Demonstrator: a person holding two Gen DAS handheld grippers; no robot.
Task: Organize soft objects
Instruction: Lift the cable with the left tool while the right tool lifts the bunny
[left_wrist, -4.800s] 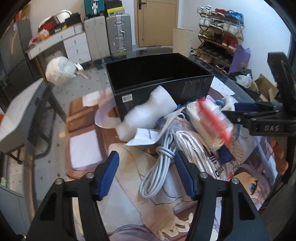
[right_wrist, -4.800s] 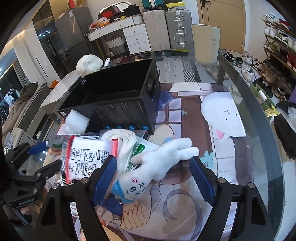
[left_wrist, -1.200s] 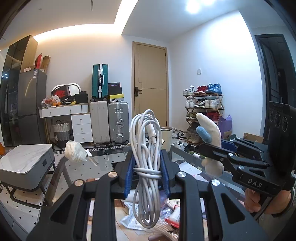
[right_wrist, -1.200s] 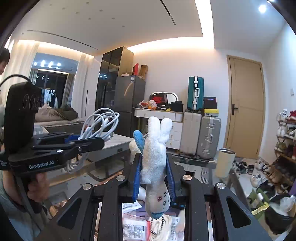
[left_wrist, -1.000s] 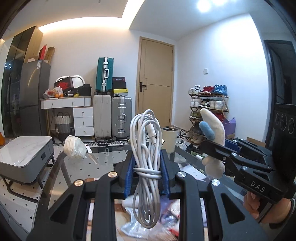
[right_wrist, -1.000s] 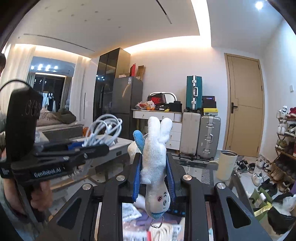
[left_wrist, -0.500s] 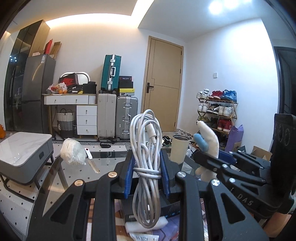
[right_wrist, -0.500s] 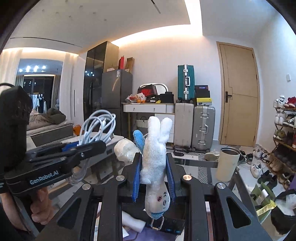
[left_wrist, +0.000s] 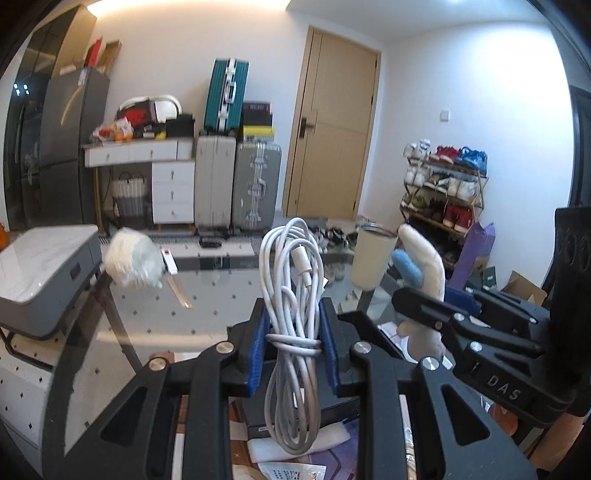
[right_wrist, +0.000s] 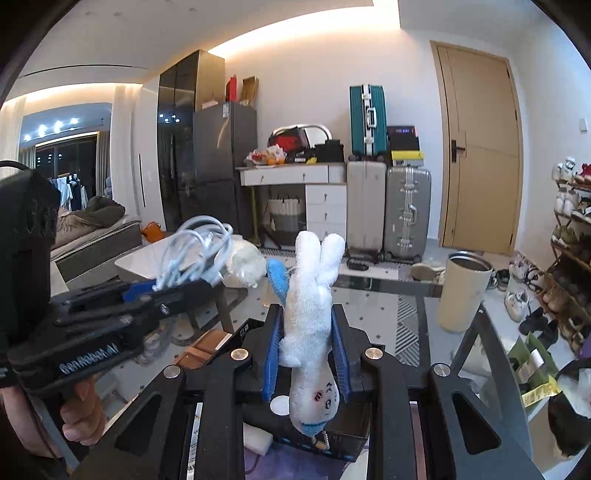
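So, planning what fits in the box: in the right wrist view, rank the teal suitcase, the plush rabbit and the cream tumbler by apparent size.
1. plush rabbit, inflated by nearness to the camera
2. teal suitcase and cream tumbler: look alike, not ranked

The left gripper (left_wrist: 293, 349) pinches a coiled white charging cable (left_wrist: 293, 295) upright above the open black cardboard box (left_wrist: 332, 411). To its right, the right gripper (right_wrist: 306, 360) grips a white plush rabbit toy (right_wrist: 312, 325) head-down over the same box. A cream cylindrical tumbler (right_wrist: 463, 290) stands behind on the glass-topped table (right_wrist: 388, 291).
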